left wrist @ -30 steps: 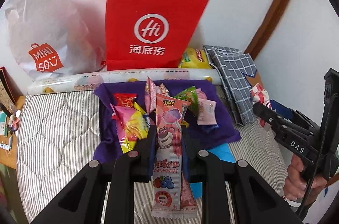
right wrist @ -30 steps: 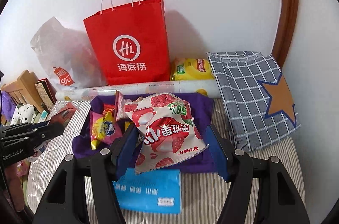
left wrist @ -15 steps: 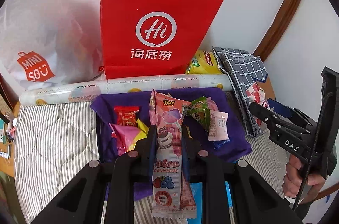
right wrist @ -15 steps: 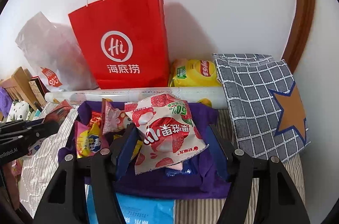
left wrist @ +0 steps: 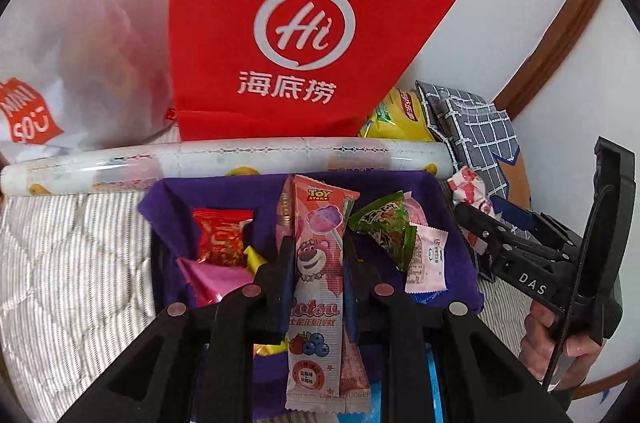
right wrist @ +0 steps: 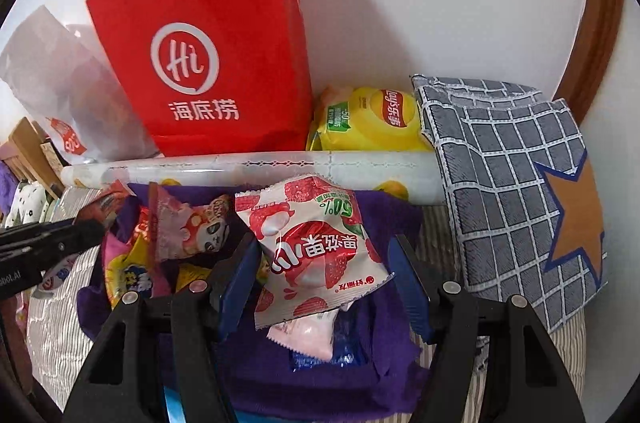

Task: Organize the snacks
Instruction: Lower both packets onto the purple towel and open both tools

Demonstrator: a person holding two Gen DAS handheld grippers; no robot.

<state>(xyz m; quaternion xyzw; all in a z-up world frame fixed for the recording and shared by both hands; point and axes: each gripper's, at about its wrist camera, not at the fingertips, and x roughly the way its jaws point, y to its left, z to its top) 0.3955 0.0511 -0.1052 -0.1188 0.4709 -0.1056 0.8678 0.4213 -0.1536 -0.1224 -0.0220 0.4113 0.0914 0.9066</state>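
a: what has changed in the last second?

b: both grippers have come forward and down; the purple cloth-lined box (left wrist: 224, 191) now sits right under and just ahead of the fingers.

a: what are they gripping?

b: the left gripper (left wrist: 316, 263) is clamped tight on a long pink lollipop packet (left wrist: 318, 263). the right gripper (right wrist: 324, 263) pinches a strawberry snack bag (right wrist: 316, 247), its fingers partly apart round the puffy pack.

a: meaning?

b: probably both packets are about to join the loose snacks (left wrist: 224, 239) already in that box.
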